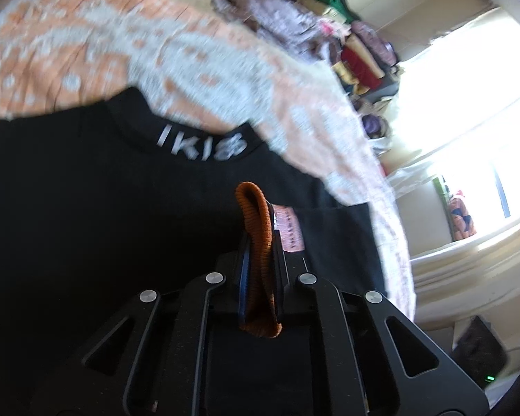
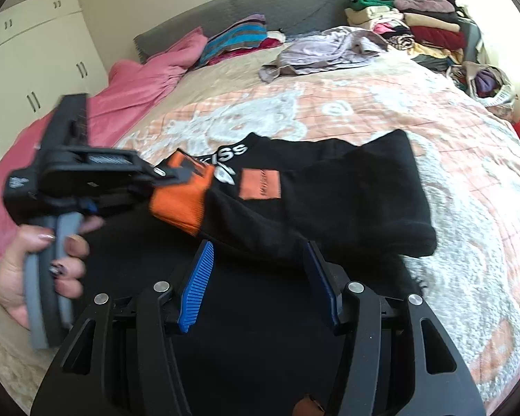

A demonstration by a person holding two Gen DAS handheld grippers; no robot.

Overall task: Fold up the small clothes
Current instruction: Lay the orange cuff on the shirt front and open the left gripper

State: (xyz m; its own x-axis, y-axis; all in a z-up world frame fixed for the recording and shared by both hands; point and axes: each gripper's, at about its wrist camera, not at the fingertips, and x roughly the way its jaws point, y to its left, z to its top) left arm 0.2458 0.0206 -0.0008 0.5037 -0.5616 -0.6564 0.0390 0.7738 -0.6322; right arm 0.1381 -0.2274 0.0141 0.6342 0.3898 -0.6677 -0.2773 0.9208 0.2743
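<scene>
Right wrist view: left gripper (image 2: 176, 176) is clamping the sweater's (image 2: 329, 194) orange cuff (image 2: 180, 201), sleeve running rightward across the released right gripper (image 2: 256, 284).

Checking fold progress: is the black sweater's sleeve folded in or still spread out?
Folded in, partly. The left gripper holds the orange cuff, and the sleeve lies across the sweater body.
</scene>
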